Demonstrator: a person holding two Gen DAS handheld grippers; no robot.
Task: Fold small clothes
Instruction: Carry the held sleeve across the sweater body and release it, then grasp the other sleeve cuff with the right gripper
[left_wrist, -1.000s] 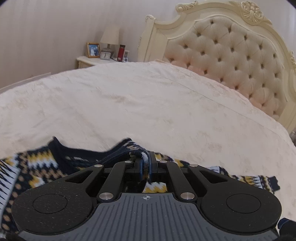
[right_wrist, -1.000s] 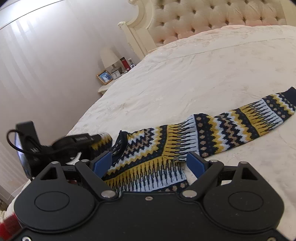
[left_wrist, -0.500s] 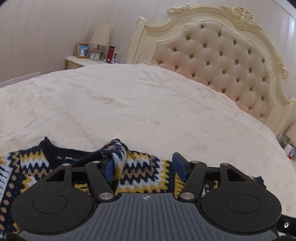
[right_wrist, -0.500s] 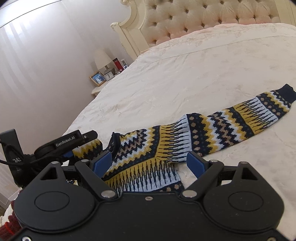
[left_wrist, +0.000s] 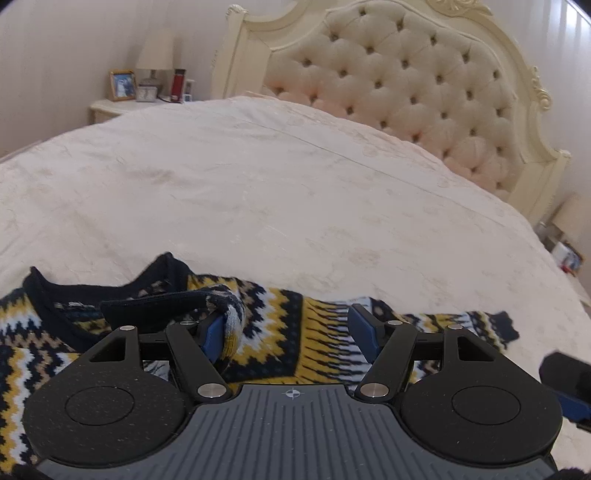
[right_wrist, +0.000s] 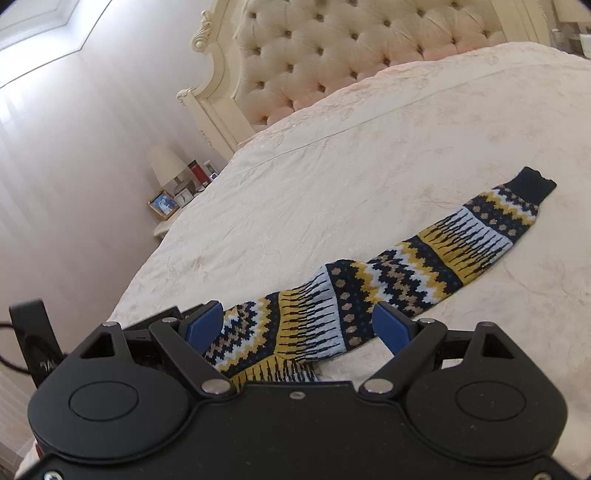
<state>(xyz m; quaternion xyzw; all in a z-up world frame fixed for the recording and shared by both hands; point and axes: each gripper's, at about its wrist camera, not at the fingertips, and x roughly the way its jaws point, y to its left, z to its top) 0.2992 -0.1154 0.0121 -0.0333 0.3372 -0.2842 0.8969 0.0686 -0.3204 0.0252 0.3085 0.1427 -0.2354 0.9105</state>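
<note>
A navy, yellow and white patterned knit sweater (left_wrist: 325, 321) lies on the cream bedspread (left_wrist: 258, 192). My left gripper (left_wrist: 290, 330) hovers low over the sweater's chest near the collar (left_wrist: 55, 299), and its jaws are opening. A folded-over sleeve end (left_wrist: 229, 314) rests against the left pad (left_wrist: 212, 330) with neither pad pressing on it. The other sleeve (right_wrist: 443, 258) stretches away to the right, ending in its dark cuff (right_wrist: 532, 184). My right gripper (right_wrist: 295, 326) is open above that sleeve's shoulder end, holding nothing.
A tufted cream headboard (left_wrist: 406, 85) stands at the far end of the bed. A nightstand (left_wrist: 122, 107) at the back left carries a lamp (left_wrist: 155, 55), a photo frame (left_wrist: 122, 85) and a red bottle (left_wrist: 179, 83). Bare bedspread lies beyond the sweater.
The left jaws went from shut on the folded sleeve end to wide apart, letting it drop onto the sweater. The right view has swung along the outstretched sleeve; its jaws stayed open.
</note>
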